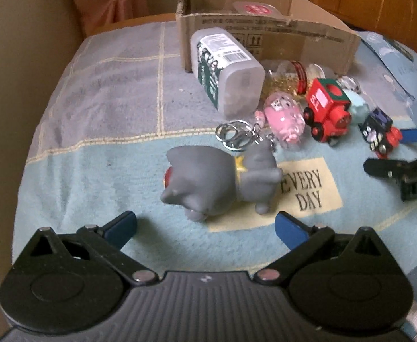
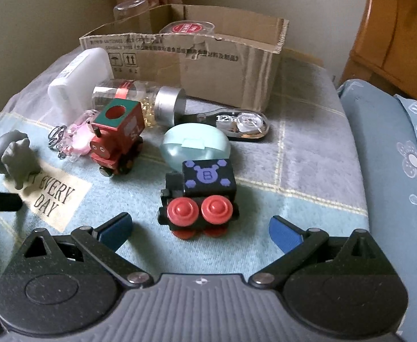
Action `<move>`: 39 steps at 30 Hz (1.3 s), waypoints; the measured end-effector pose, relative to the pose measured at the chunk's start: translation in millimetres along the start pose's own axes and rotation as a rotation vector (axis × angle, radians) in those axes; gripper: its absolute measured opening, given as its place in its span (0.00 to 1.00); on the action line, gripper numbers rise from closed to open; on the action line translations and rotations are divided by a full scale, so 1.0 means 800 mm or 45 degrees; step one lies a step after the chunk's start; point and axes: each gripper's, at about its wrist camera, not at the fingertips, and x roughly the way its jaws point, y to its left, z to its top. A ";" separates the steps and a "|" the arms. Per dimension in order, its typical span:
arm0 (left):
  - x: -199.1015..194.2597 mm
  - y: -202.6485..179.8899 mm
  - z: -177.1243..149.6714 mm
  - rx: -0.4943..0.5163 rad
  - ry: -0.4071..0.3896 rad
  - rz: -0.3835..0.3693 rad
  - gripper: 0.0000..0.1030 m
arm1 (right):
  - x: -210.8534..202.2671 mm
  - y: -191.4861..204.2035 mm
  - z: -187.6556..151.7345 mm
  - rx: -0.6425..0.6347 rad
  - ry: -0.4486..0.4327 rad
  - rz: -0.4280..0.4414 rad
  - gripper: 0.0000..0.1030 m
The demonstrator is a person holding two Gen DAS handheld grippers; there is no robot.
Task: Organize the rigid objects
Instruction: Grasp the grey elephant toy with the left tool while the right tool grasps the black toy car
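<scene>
Toys lie scattered below the box (image 2: pixel 208 65); both grippers gape wide, left (image 1: pixel 205 228) framing the elephant (image 1: pixel 220 182), right (image 2: pixel 201 229) the black train (image 2: pixel 200 196), probably for boxing.

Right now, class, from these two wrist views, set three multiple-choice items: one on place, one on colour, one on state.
1. Directly ahead of the right gripper stands:
A black toy train
B grey dog keychain
C cardboard box

2. The black train's wheels are:
A blue
B red
C silver

3. The left gripper is:
A shut on the dog
B shut, empty
C open

Answers: 1 A, the train sits between its fingers' line; 2 B, red discs show; 3 C, its jaws stand wide apart, short of the dog.
</scene>
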 end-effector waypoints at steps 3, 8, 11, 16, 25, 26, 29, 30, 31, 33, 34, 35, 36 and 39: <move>0.003 -0.005 0.005 -0.005 0.002 0.005 1.00 | 0.002 0.001 -0.002 -0.012 -0.021 0.010 1.00; 0.008 -0.010 0.011 -0.019 -0.020 0.010 1.00 | 0.006 0.002 0.000 -0.034 -0.058 0.029 1.00; 0.010 -0.011 0.012 -0.027 -0.029 0.019 0.99 | 0.009 0.002 0.002 -0.045 -0.067 0.041 1.00; 0.009 -0.010 0.013 -0.053 -0.034 0.029 0.95 | 0.014 0.003 0.007 -0.058 -0.079 0.051 1.00; 0.002 -0.012 0.017 -0.014 -0.058 0.029 0.82 | 0.012 0.006 0.010 -0.110 -0.073 0.065 0.92; 0.002 -0.011 0.016 -0.014 -0.060 0.028 0.80 | 0.011 0.007 0.010 -0.118 -0.075 0.068 0.90; 0.003 -0.009 0.016 -0.016 -0.061 0.019 0.76 | 0.008 0.009 0.011 -0.134 -0.075 0.078 0.81; 0.003 -0.008 0.015 -0.010 -0.063 0.019 0.76 | 0.007 0.009 0.011 -0.137 -0.075 0.081 0.80; 0.002 -0.007 0.015 -0.005 -0.064 0.016 0.75 | 0.007 0.008 0.011 -0.137 -0.074 0.080 0.77; 0.003 -0.008 0.016 0.008 -0.065 0.005 0.71 | 0.006 0.006 0.010 -0.128 -0.076 0.079 0.73; 0.002 -0.008 0.017 0.015 -0.064 0.007 0.71 | 0.006 0.004 0.010 -0.121 -0.077 0.079 0.68; 0.002 -0.008 0.017 0.023 -0.063 0.016 0.71 | 0.005 0.003 0.010 -0.113 -0.079 0.081 0.65; 0.001 -0.008 0.017 0.035 -0.066 0.020 0.71 | 0.004 0.001 0.010 -0.106 -0.080 0.082 0.61; 0.001 -0.004 0.017 0.048 -0.061 0.022 0.71 | 0.004 -0.003 0.012 -0.104 -0.075 0.074 0.59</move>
